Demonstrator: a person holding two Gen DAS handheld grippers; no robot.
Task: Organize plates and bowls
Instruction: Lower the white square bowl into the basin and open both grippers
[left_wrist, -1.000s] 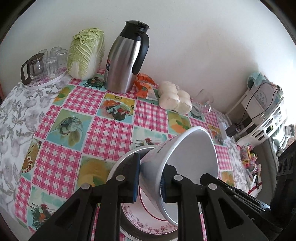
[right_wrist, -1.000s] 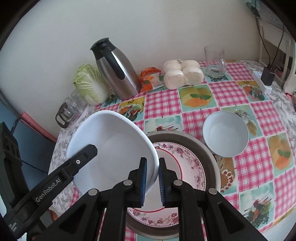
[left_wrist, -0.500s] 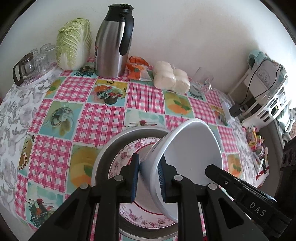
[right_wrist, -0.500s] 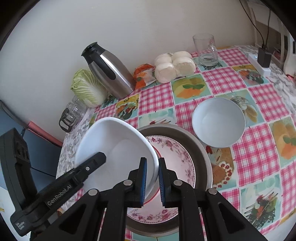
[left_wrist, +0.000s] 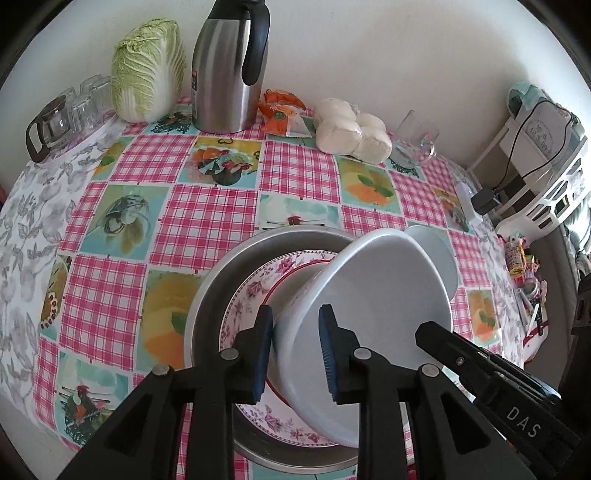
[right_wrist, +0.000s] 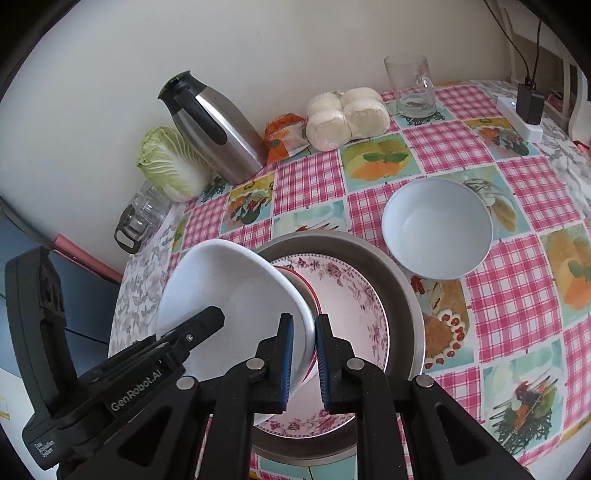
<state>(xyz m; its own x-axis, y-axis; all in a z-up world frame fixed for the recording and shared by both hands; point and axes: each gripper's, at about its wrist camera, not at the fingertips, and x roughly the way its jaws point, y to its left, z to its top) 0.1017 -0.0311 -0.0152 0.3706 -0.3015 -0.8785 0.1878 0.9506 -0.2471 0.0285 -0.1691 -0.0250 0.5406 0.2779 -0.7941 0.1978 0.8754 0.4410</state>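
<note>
A large white bowl (left_wrist: 369, 314) hangs tilted over a floral plate (left_wrist: 255, 295) that lies in a metal basin (left_wrist: 207, 295). The bowl's foot is at the plate's red ring. My left gripper (left_wrist: 295, 350) straddles the bowl's near rim; its jaws are opening and stand slightly off the wall. In the right wrist view my right gripper (right_wrist: 303, 354) is shut on the opposite rim of the large white bowl (right_wrist: 229, 295), above the floral plate (right_wrist: 351, 306). A smaller white bowl (right_wrist: 437, 229) stands upright on the cloth, beside the basin (right_wrist: 406, 295).
Along the wall stand a steel thermos (left_wrist: 229, 70), a cabbage (left_wrist: 147, 70), an orange packet (left_wrist: 282, 114), bagged buns (left_wrist: 351, 129) and a glass mug (left_wrist: 413, 136). Glass cups (left_wrist: 66, 114) sit far left. A power strip (right_wrist: 517, 114) lies at the table's far right.
Both grippers have sunk with the large white bowl, bringing it down onto the floral plate. The left jaws now stand a little wider apart around the rim.
</note>
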